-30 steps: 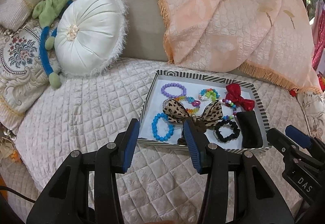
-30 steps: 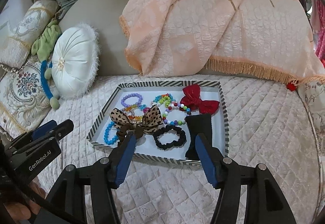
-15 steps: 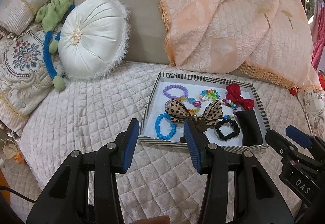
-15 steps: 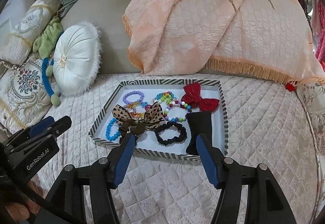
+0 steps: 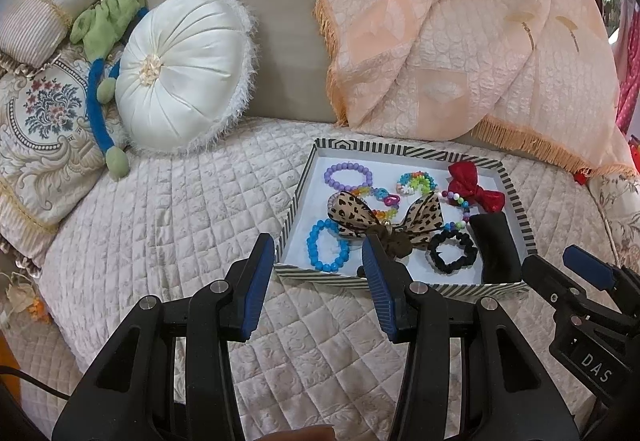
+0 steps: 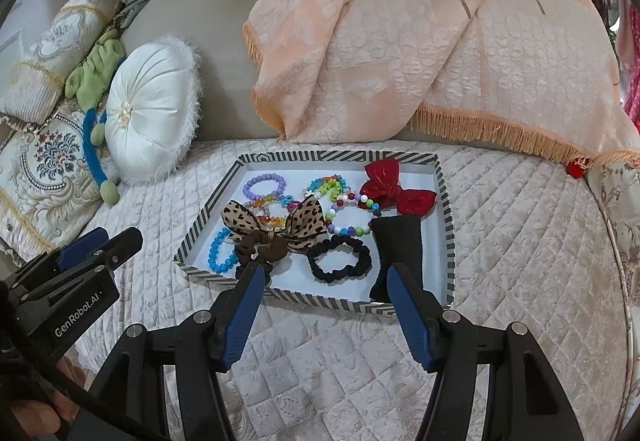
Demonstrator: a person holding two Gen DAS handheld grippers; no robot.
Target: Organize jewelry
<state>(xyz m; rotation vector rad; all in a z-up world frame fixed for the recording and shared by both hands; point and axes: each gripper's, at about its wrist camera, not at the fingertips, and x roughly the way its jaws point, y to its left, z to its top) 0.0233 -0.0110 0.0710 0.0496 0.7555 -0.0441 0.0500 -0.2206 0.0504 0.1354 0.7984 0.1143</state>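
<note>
2 grippers hanging short of the tray (image 6: 445, 201) on my end: left gripper (image 5: 318, 257) wide open, empty; right gripper (image 6: 325, 287) open, empty. Bracelets, leopard bow (image 6: 276, 223), red bow (image 6: 394, 189), black scrunchie (image 6: 339, 259) all sit in the tray on the quilt (image 5: 168, 209).

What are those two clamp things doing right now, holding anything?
Left tool: open, holding nothing, short of the striped tray.
Right tool: open, holding nothing, over the tray's near rim.

Striped tray (image 6: 444, 197) w/ bows, bracelets
</note>
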